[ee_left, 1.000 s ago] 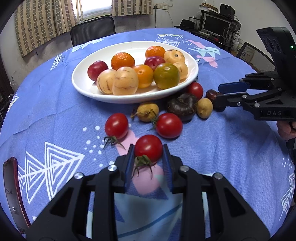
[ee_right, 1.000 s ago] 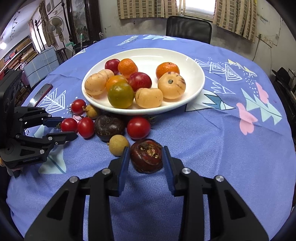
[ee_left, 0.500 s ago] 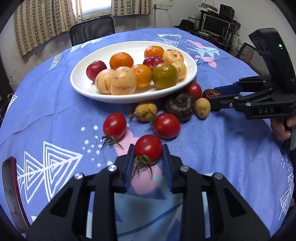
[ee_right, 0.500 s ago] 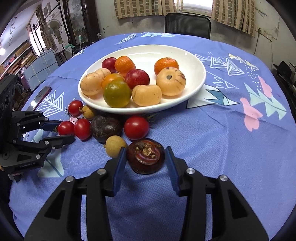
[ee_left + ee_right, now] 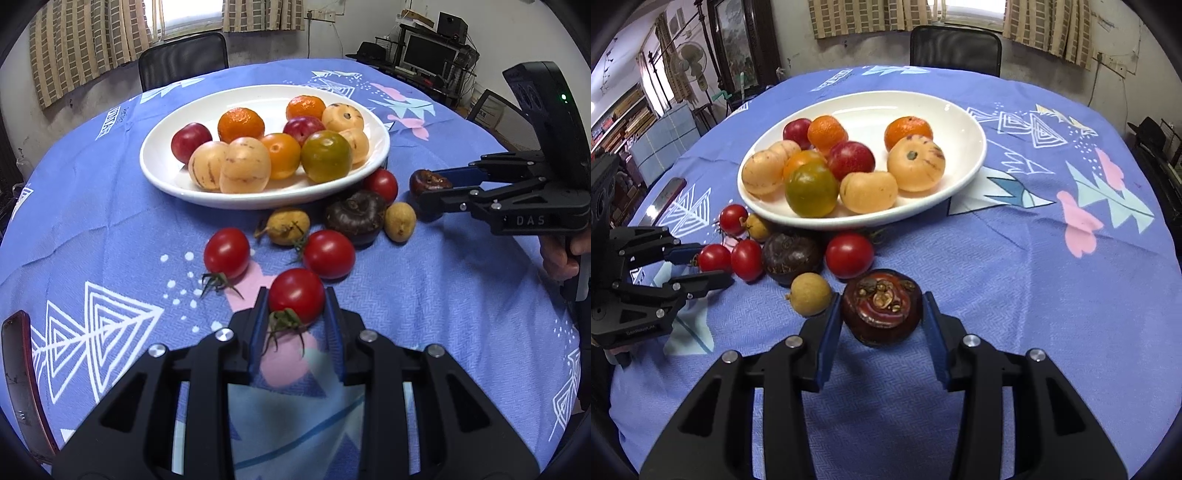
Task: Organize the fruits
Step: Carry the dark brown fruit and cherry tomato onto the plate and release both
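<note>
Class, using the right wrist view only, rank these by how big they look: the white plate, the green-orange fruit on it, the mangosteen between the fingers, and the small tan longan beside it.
1. white plate
2. mangosteen, though nearness to the camera enlarges it
3. green-orange fruit, so its order with the mangosteen is unsure
4. longan
</note>
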Motion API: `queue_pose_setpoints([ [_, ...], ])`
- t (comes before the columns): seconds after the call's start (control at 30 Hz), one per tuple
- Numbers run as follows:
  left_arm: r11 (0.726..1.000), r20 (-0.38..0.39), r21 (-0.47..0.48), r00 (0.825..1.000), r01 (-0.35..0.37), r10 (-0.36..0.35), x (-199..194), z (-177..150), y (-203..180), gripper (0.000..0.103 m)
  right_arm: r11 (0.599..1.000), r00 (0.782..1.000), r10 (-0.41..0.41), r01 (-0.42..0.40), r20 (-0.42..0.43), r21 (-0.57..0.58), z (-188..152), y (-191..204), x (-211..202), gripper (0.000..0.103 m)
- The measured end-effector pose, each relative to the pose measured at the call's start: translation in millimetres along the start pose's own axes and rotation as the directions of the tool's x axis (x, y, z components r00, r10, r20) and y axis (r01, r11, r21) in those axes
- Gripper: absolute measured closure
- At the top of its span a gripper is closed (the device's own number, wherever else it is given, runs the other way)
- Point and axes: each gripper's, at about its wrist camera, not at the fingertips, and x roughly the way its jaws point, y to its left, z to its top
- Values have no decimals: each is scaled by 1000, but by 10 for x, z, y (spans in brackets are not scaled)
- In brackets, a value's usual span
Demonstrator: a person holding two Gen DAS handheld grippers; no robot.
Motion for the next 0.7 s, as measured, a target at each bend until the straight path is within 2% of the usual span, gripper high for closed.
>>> queue_pose_setpoints([
  [0.2,1000,22,-3,1000,-2,2,-76,30,3,73,1000,1000,11,-11,15,15,10,-25,-67,60],
  [0.43,1000,96,-22,995,-6,9,-366,174,51,73,994,992,89,-95,92,59,84,-16,-246,60],
  [0.5,1000,111,-21,994,0,3,-436,273,91,73,991,987,103,-113,120,74,159,-7,-294,60],
  [0.63,999,144,10,989,-46,44,-438,643,195,73,990,983,87,-103,161,94,388,9,-272,60],
  [0.7,998,145,-21,988,-57,59,-337,852,293,73,989,982,71,-92,175,112,532,-3,-195,60],
])
